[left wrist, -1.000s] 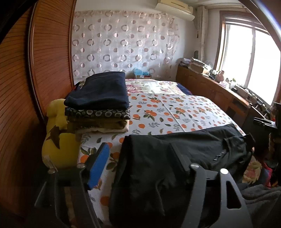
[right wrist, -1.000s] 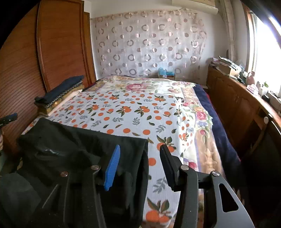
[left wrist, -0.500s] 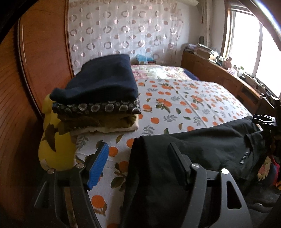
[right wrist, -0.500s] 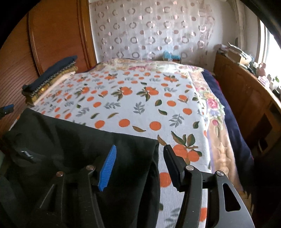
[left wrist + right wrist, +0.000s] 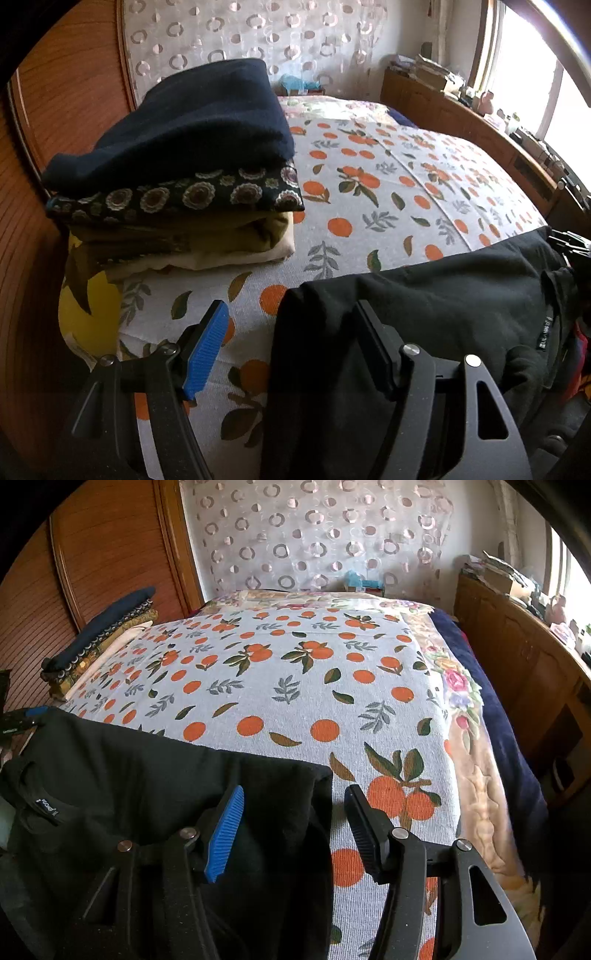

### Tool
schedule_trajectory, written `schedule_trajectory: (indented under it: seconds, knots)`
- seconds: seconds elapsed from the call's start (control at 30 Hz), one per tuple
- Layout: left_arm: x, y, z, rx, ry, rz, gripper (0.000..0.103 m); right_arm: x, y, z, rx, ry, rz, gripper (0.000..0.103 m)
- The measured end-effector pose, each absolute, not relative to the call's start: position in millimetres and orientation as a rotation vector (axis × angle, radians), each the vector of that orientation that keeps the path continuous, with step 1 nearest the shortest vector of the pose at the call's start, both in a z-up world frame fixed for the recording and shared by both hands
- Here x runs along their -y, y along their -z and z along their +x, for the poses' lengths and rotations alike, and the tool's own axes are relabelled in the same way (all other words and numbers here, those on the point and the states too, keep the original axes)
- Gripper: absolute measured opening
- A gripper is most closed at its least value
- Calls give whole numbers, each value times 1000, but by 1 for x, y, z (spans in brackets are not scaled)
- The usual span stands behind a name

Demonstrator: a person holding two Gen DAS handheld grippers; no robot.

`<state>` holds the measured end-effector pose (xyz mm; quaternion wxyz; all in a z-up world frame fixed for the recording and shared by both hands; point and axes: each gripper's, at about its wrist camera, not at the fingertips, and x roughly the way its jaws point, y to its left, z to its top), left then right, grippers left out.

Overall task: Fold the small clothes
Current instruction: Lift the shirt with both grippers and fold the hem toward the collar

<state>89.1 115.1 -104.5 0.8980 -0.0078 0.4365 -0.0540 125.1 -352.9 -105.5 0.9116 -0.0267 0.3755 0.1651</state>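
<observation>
Both grippers hang over the near edge of the bed point(image 5: 332, 686), whose cover is printed with oranges and leaves. Across that near edge lies the black garment point(image 5: 443, 295), spread from side to side, with a small white label showing near its collar.

The left gripper point(image 5: 291, 343) has its jaws held well apart. The garment's left end lies between them, close against the black finger, while the blue pad point(image 5: 207, 350) stands clear of the cloth over the bedcover, so nothing is clamped.

The right gripper point(image 5: 295, 827) also stands with its jaws apart. The garment's right edge falls between them; the blue pad point(image 5: 225, 834) sits over the cloth and the black finger over bare bedcover, neither pressing on it.

At the bed's left side, against the wooden wardrobe point(image 5: 74, 92), rests a stack of folded clothes point(image 5: 192, 155) topped by a dark navy piece.
</observation>
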Motion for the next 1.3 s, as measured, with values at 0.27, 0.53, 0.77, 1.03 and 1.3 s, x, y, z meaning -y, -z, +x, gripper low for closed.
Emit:
schedule_trajectory:
  seconds: [0.27,0.53,0.77,1.03,1.3]
  knots:
    - [-117,109,92,-919,122,-14,73,353,113,128,-773,-344,-57,59]
    - [-114,105,87,-912,206,-20,32,336,111,131,-809,-468,-72,36]
    - [-108,59,48,-770,242,-52,11,336,97,108,-771,-539,-36,12]
    - [-96,-50,-17,-506,301,-45,10,350,-9,22,-460,-519,1,10]
    - [-106,-148,-48,-267,300,-33,10,367,-115,-34,-231,-511,-60,10]
